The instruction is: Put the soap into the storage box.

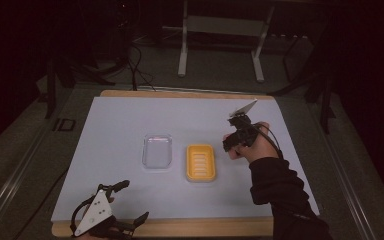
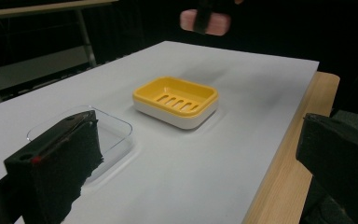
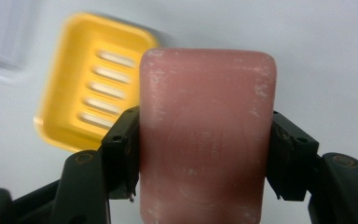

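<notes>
My right gripper (image 3: 200, 154) is squeezing a pink bar of soap (image 3: 207, 135) from both sides, one jaw on each long edge. The bar fills the gap between the jaws, so it can't slip out. I hold it up in the air, off the table, to the right of the yellow soap dish (image 1: 201, 162). I think the soap goes in that dish next. The dish has slots in its floor, likely so water can run off. Just to its left lies a clear lid (image 1: 157, 151), flat on the white table sheet (image 1: 115, 120), so the dish is open on top and ready.

My left gripper (image 1: 130, 200) rests near the front wooden edge (image 1: 205, 227), jaws wide apart, holding nothing. It is out of the way there.
</notes>
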Demonstrator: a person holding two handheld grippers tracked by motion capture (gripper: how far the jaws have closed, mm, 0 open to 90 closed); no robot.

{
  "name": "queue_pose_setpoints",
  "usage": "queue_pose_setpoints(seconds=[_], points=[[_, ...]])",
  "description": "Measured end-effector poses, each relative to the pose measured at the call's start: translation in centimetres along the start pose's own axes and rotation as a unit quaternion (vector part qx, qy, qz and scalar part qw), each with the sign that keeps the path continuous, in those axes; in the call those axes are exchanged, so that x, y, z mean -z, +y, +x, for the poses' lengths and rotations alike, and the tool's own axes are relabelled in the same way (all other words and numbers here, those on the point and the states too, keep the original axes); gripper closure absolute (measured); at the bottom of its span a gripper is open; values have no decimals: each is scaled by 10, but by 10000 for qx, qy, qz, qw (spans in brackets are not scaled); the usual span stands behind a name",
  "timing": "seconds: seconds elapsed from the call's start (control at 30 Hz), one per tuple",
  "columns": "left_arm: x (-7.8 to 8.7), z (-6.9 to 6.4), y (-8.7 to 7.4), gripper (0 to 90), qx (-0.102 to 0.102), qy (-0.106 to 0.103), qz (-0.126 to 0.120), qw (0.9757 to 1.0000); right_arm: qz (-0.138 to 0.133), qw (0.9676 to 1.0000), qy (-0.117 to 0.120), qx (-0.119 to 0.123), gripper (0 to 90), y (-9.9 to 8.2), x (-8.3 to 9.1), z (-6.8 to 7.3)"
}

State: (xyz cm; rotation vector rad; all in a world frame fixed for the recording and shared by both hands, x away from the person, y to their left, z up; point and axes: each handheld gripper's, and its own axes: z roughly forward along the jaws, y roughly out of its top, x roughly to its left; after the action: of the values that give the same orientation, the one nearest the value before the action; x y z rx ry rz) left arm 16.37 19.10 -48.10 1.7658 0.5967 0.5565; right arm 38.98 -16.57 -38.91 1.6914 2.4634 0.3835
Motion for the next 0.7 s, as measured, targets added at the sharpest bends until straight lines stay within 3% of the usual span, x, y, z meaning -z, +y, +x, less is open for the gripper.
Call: queue_pose_setpoints(seconds=[0.23,0.43,0.53,0.7], points=[[0,0,0,3,-7,-14,-2,10000,-155,9998,146,25,375,12,-5,35],[0,0,0,3,-5,-24,3,10000,-321,9984,369,-273,375,17,-13,50],[0,0,0,3,-14,-28,10,10000,-388,9975,490,-323,375,18,-17,59],[0,-1,0,3,-17,-32,4,10000,-522,9968,493,-360,375,16,-22,70]])
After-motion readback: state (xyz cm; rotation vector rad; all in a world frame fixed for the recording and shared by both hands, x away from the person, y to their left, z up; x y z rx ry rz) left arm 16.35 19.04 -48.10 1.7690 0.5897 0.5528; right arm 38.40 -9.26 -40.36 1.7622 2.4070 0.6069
